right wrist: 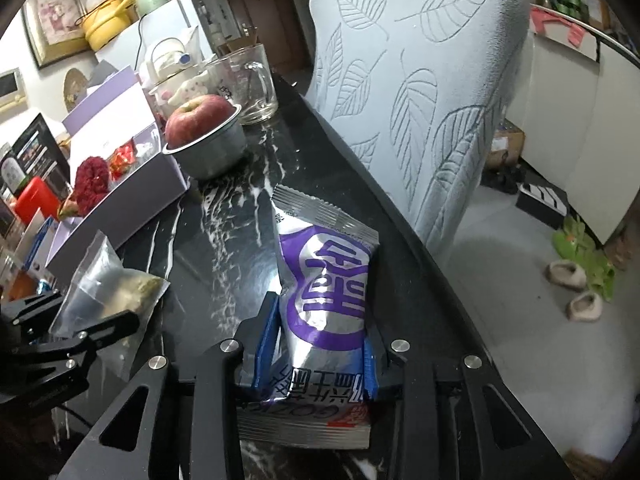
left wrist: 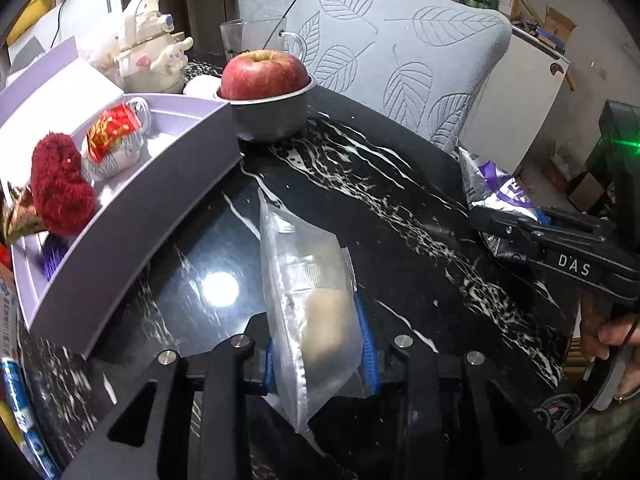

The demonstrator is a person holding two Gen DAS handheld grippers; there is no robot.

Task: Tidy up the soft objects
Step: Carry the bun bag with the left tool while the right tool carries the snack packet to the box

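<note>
My left gripper [left wrist: 320, 348] is shut on a clear plastic bag [left wrist: 312, 288] with a pale bun inside, held over the black marble table [left wrist: 400, 208]. It also shows in the right wrist view [right wrist: 108, 284]. My right gripper [right wrist: 316, 344] is shut on a silver and purple snack packet [right wrist: 328, 280], which also shows in the left wrist view [left wrist: 496, 188] at the right. A lilac box [left wrist: 132, 208] at the left holds a red fuzzy heart [left wrist: 60, 188] and a small grey pouch with a red label [left wrist: 112, 144].
A red apple [left wrist: 264, 74] sits in a metal bowl [left wrist: 272, 120] behind the box. A glass mug [right wrist: 248, 84] and a white plush toy [left wrist: 148, 52] stand further back. A chair with a grey leaf-pattern cover [left wrist: 400, 52] stands at the table's far edge.
</note>
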